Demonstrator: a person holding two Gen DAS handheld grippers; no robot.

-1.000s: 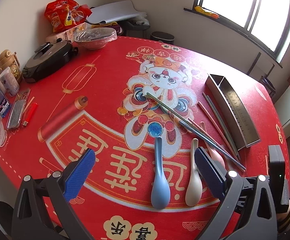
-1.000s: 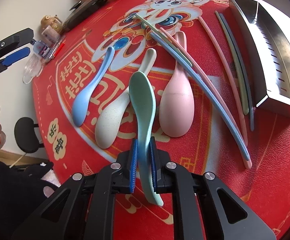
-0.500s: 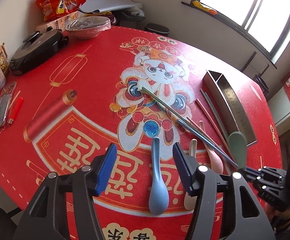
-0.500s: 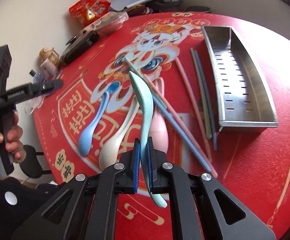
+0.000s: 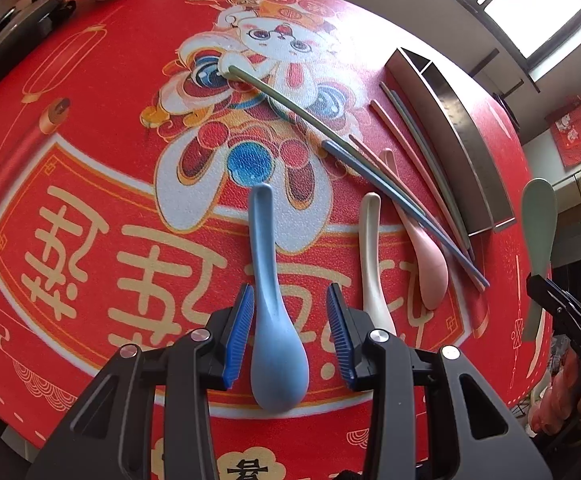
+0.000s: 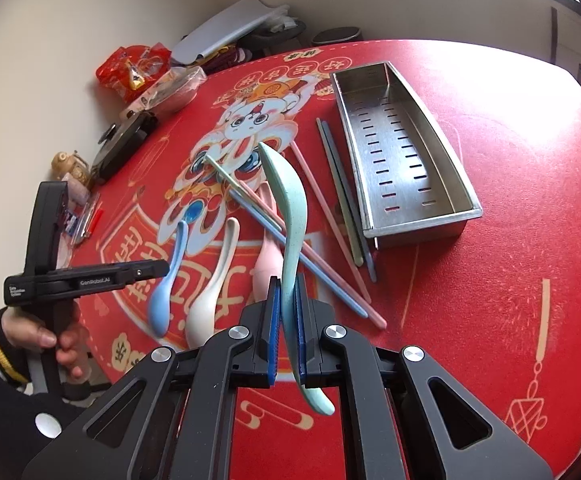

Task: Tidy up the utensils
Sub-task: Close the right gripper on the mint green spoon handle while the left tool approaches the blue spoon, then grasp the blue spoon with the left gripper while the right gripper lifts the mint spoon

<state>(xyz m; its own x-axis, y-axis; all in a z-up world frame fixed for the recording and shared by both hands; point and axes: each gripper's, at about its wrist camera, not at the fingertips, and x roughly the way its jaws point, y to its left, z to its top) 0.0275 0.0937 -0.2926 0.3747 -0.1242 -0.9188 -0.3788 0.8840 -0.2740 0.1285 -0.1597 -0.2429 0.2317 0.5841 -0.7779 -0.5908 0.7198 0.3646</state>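
Red cloth printed with a cartoon rabbit and gold characters covers the round table [image 5: 90, 92], with a window beyond its far edge. The left gripper [image 5: 290, 332] points steeply down over the near part of the table, its jaws closing with the blue spoon [image 5: 272, 312] between them; the blue pads [image 5: 238, 336] stand on either side of the spoon's neck and bowl with a gap visible on each side, so they are not yet pressing on it. That spoon lies flat on the cloth, bowl toward the near edge. Just beside it to the right lies a white spoon [image 5: 372, 264], then a pink spoon [image 5: 426, 256], its handle crossed by a blue chopstick [image 5: 402, 204] and a green one [image 5: 290, 108]. More chopsticks, pink, green and dark blue [image 6: 342, 196], lie alongside the long wall of the steel utensil tray [image 6: 406, 148], which sits toward the table's right edge with a slotted floor and nothing seen in it.

The right gripper [image 6: 286, 336] is clamped tight on the handle of a pale green spoon [image 6: 288, 216], held up off the cloth with its bowl pointing away, above the pink spoon and crossed chopsticks. A hand [image 6: 50, 336] in a striped cuff grips the left tool's handle at the table's near left edge.
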